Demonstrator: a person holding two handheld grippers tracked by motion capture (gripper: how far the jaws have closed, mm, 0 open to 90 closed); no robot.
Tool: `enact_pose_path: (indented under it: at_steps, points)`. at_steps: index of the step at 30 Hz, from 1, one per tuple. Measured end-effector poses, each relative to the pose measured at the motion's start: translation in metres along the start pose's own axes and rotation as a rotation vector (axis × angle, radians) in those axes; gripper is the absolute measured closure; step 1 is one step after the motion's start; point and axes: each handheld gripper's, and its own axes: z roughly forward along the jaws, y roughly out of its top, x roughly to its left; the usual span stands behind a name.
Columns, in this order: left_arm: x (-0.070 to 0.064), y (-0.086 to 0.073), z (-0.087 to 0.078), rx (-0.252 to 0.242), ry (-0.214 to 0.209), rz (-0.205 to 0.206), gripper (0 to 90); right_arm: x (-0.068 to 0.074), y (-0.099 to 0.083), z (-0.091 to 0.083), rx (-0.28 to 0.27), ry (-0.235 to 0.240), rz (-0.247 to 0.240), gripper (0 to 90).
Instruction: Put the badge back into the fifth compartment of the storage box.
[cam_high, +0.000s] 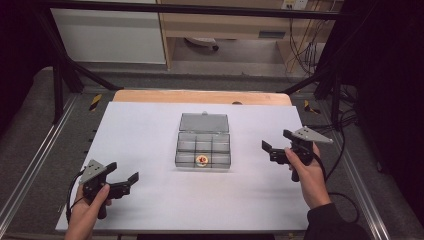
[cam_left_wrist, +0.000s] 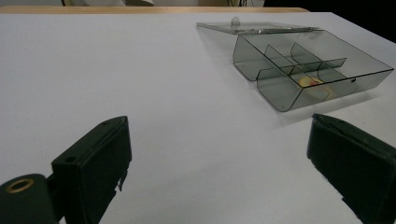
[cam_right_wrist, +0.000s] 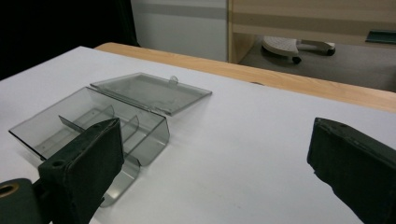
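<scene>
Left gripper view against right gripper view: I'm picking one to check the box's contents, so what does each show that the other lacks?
The left gripper view alone shows the small yellow-and-red item in a near compartment. The right gripper view alone shows the wooden table edge's far side, a cabinet and a chair base. Both share the open clear box with its lid laid flat, and open tool jaws.

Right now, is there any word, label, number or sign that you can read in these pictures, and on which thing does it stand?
No text can be read.
Round item in the clear box: a red mark on yellow, too small and blurred to read.
Yellow-and-black striped tags beside the table: stripes, no letters.
Left claw and right claw: no markings visible.
</scene>
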Motion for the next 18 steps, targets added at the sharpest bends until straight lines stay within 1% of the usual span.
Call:
enact_pose_path:
  at_steps: [3,9,12,14,18]
  points:
    - [0.0,0.0,0.0,0.0,0.001,-0.005,6.8,-0.003,-0.008,-0.006,0.009,-0.009,-0.003,4.2]
    - [-0.001,0.0,0.0,0.003,0.002,0.0,6.8,-0.008,-0.028,-0.015,0.016,-0.018,0.02,4.9]
    - [-0.001,-0.001,0.0,0.003,0.0,-0.006,6.8,-0.01,-0.04,-0.02,0.021,-0.023,0.039,5.3]
    - [-0.001,-0.001,0.0,0.003,-0.001,-0.005,6.8,-0.01,-0.042,-0.021,0.021,-0.023,0.047,5.4]
    - [-0.001,-0.001,0.0,0.002,-0.002,-0.002,6.8,-0.01,-0.053,-0.024,0.027,-0.03,0.053,5.3]
